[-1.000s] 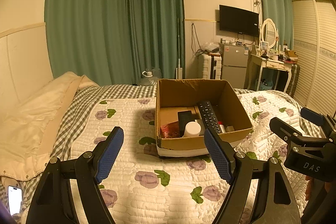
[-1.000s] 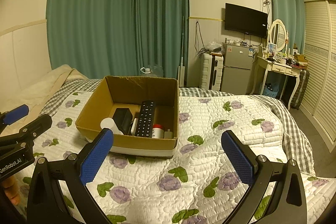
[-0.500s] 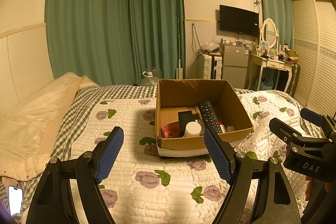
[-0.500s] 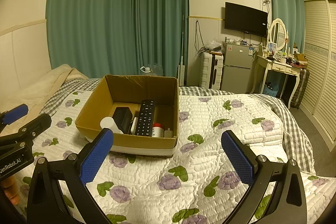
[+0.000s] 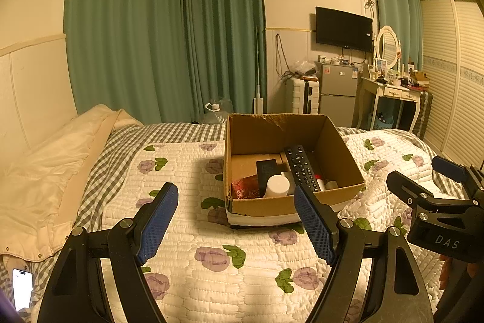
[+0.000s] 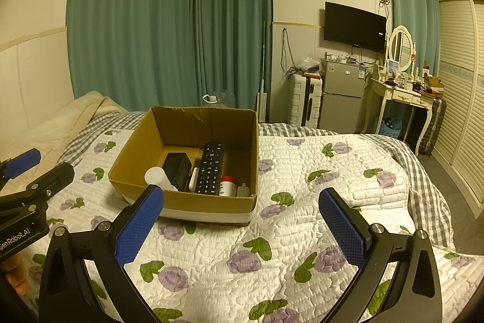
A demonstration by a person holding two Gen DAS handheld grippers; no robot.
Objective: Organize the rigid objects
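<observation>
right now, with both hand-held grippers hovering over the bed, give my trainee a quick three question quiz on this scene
1. True or false: the black remote lies inside the cardboard box.
2. Multiple choice: the box rests on A) the dressing table, B) the floral quilt, C) the floor.
3. Fill in: both the left hand-held gripper and the right hand-held gripper are ____, with nothing between their blue pads.

Key: 1 true; 2 B; 3 open
</observation>
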